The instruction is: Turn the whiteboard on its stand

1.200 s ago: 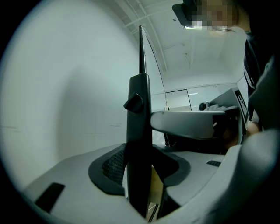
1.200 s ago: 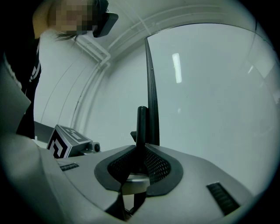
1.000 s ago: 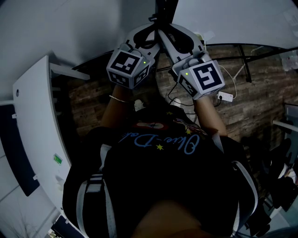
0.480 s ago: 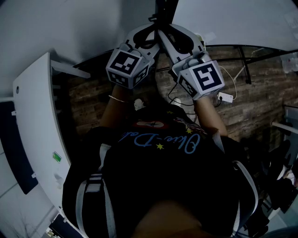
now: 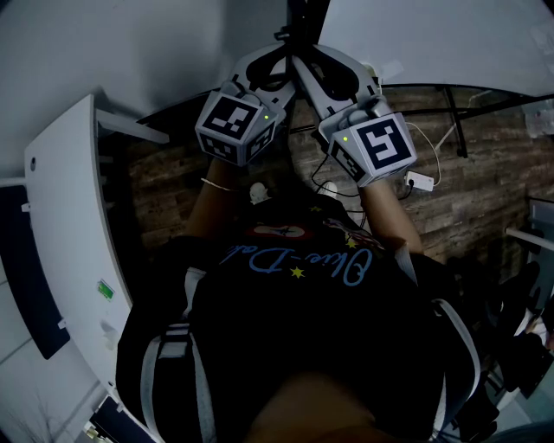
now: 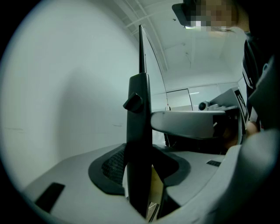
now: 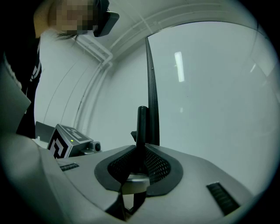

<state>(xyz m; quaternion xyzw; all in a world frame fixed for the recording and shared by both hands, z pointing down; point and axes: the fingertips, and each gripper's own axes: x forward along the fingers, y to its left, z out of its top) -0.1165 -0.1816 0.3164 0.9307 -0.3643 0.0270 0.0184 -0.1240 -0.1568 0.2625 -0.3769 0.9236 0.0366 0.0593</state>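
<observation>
The whiteboard [image 5: 433, 35] fills the top of the head view, white, with a dark frame edge [image 5: 303, 19] running up between both grippers. My left gripper [image 5: 279, 54] and right gripper [image 5: 305, 59] are raised side by side, both clamped on that edge. In the left gripper view the dark frame bar [image 6: 139, 113] stands between the pads of the left gripper [image 6: 140, 170], and the right gripper [image 6: 188, 122] shows beside it. The right gripper [image 7: 139, 165] holds a dark post [image 7: 141, 127], with the board face [image 7: 210, 87] behind it. The left gripper's marker cube [image 7: 65, 141] shows at lower left.
The stand's black legs [image 5: 454, 112] cross a wooden floor [image 5: 485, 190], where a white plug and cables [image 5: 418, 180] lie. A curved white panel [image 5: 61, 234] stands close on the left. The person's black shirt [image 5: 303, 329] fills the lower part of the view.
</observation>
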